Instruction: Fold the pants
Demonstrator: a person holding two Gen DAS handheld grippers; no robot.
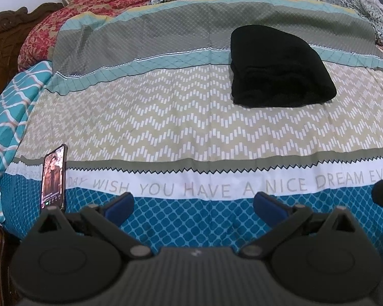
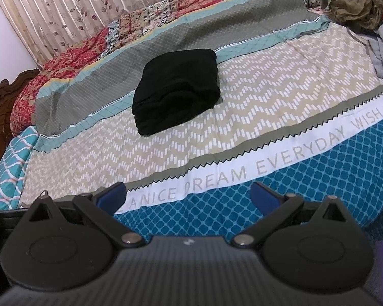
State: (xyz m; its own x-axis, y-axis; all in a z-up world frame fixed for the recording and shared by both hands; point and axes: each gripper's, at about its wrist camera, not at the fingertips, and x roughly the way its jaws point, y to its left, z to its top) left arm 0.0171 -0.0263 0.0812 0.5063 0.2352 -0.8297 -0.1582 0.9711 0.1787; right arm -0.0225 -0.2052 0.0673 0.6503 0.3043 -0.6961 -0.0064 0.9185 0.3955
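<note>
Black pants point(image 1: 278, 66) lie folded into a thick compact bundle on the patterned bedspread point(image 1: 166, 117), far ahead and to the right in the left wrist view. The right wrist view shows the same black pants point(image 2: 177, 89) ahead, left of centre. My left gripper point(image 1: 193, 204) hovers open over the blue border near the bed's front edge, nothing between its blue fingertips. My right gripper point(image 2: 189, 195) is open too, well short of the bundle, over the lettered white stripe point(image 2: 217, 178).
A lit phone point(image 1: 53, 178) stands propped at the bed's front left. Loose clothes point(image 2: 355, 2) are piled at the far right of the bed. A floral quilt point(image 1: 94, 7) and a curtain point(image 2: 76, 7) lie behind. A carved wooden headboard point(image 1: 5, 40) stands left.
</note>
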